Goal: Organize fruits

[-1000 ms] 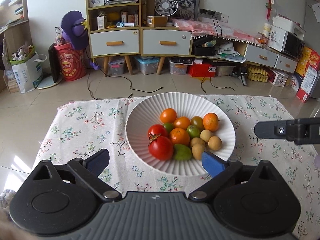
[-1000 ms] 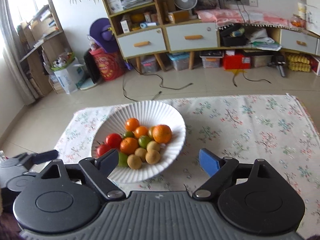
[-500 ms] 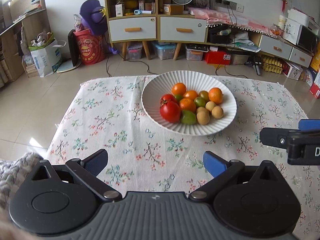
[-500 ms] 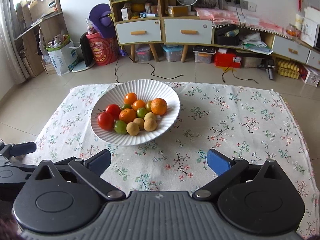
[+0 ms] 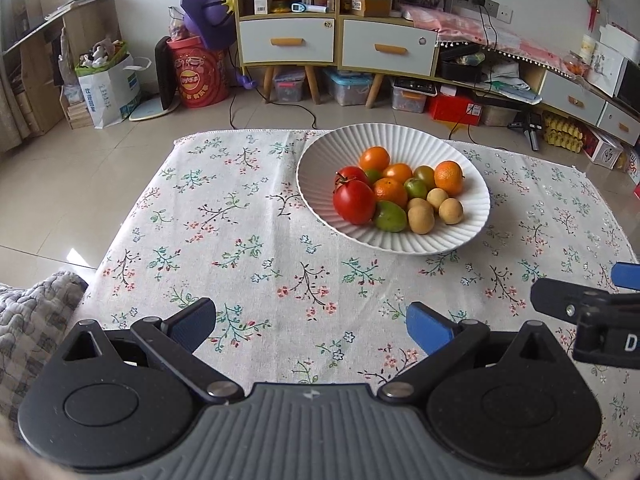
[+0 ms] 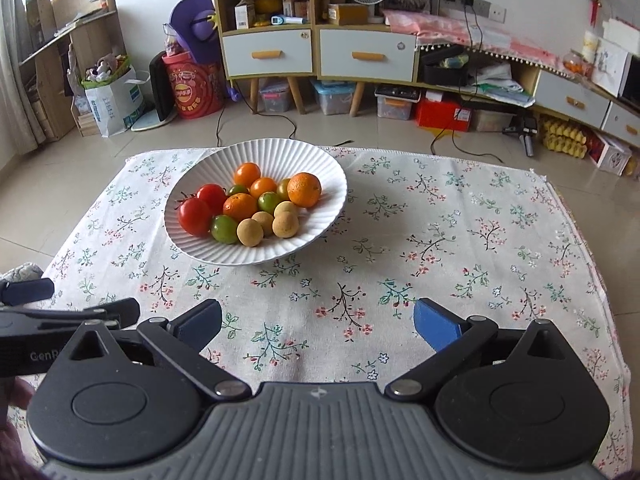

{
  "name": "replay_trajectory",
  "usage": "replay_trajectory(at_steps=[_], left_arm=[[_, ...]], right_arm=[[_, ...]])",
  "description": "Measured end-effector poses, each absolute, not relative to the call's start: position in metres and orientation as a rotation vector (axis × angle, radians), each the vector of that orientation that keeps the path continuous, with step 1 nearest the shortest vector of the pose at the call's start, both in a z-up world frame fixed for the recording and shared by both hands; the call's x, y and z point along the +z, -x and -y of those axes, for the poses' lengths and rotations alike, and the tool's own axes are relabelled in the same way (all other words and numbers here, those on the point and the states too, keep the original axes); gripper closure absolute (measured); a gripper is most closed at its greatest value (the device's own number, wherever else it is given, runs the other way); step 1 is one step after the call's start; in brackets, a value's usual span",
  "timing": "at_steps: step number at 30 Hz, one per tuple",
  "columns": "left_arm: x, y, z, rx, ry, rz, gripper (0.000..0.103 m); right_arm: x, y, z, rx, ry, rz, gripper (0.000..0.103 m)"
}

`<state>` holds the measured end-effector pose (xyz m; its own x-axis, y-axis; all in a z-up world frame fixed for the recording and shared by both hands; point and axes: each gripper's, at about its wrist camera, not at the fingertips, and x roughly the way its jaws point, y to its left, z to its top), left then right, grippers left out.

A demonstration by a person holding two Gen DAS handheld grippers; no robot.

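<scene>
A white ribbed bowl [image 5: 320, 160] stands on a floral tablecloth [image 5: 224, 236] and holds several fruits: red tomatoes [image 5: 354, 201], oranges [image 5: 449, 177], green fruits [image 5: 390, 216] and small tan fruits [image 5: 421, 220]. The bowl also shows in the right wrist view [image 6: 276, 152]. My left gripper [image 5: 311, 325] is open and empty, low over the cloth well short of the bowl. My right gripper [image 6: 318, 321] is open and empty, also short of the bowl, to its right.
The cloth's near-left edge meets a grey quilted fabric [image 5: 32, 312]. Beyond the table are tiled floor, a drawer cabinet [image 5: 336, 44], a red tub [image 5: 198, 76], storage boxes [image 5: 348, 88] and cables on the floor.
Both grippers have pulled back from the bowl toward the near edge of the cloth. The bowl now looks smaller and farther. Both stay open and empty.
</scene>
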<state>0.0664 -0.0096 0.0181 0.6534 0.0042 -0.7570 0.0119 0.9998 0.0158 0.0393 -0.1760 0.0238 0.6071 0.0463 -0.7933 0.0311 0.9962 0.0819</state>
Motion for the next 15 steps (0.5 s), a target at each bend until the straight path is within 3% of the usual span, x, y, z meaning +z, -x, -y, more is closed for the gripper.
replay_trajectory(at_steps=[15], left_arm=[[0.0184,-0.0660,0.0120,-0.008,-0.015,-0.867,0.007]], right_arm=[[0.0206,-0.0401,0.1747,0.012,-0.092,-0.942,0.001]])
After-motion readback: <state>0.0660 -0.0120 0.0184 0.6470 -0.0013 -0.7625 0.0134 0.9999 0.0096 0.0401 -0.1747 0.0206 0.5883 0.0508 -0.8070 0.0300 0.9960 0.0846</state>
